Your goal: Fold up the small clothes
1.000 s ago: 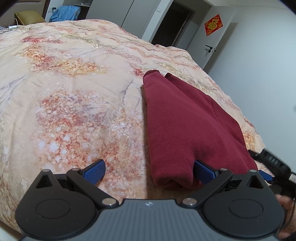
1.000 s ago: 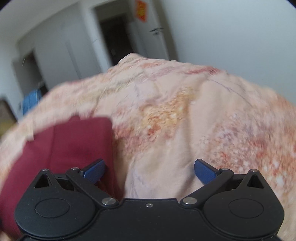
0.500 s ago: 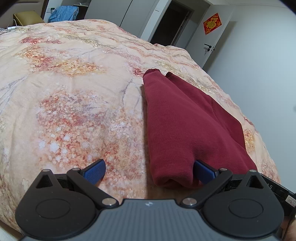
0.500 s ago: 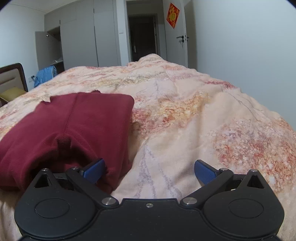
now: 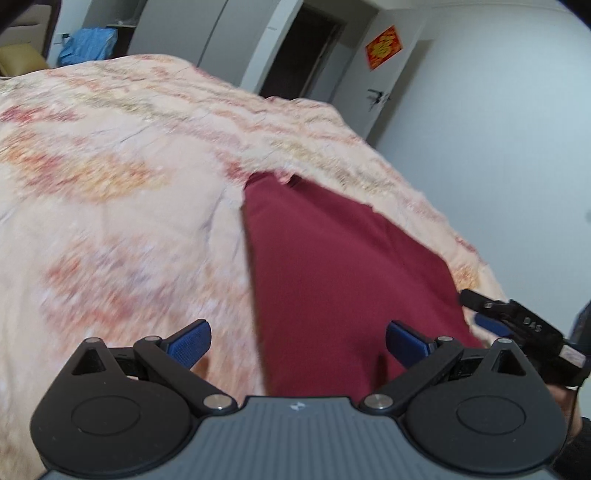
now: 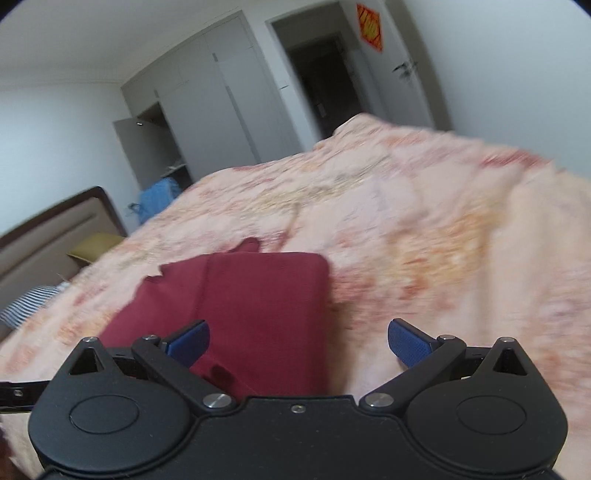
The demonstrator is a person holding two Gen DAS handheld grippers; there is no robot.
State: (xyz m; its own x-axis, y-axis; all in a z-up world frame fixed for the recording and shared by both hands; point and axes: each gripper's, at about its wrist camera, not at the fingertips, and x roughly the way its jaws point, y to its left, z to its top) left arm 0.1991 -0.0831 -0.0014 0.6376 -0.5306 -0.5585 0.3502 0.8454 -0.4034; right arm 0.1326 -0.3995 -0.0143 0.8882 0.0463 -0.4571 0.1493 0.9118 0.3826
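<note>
So there's a dark red knit garment (image 5: 343,280) lying folded on the bed (image 5: 122,206), which is wearing a peach floral quilt. From the left wrist view the garment is running from the near edge away toward the far right side of the bed, near end bunched up right under the camera. The left tongs (image 5: 298,341) are sitting wide apart with nothing between them; the blue right-side fingertip (image 5: 406,341) is hovering over the red fabric while the other one is hanging over bare quilt. Can't tell if either is actually touching cloth.

The right tongs (image 6: 298,341) are also spread wide and gripping nothing. In that view the garment (image 6: 255,306) is showing as a neat rectangle on the near left, with one fingertip (image 6: 188,339) over its near edge and the other out over the quilt (image 6: 443,229). You can spot the right tongs (image 5: 517,325) poking in at the right edge of the left view, just beside the garment's right side.

Background stuff: grey wardrobe (image 6: 207,107) with one door hanging open, dark doorway (image 6: 321,74), a white door with a red diamond-shaped decoration (image 6: 369,26) on it, something blue (image 6: 159,199) piled by the wardrobe, a padded headboard (image 6: 48,236) at far left, a yellowish pillow (image 6: 96,245) and striped fabric (image 6: 29,302) near it. Both views are looking pretty motion-blurred.
</note>
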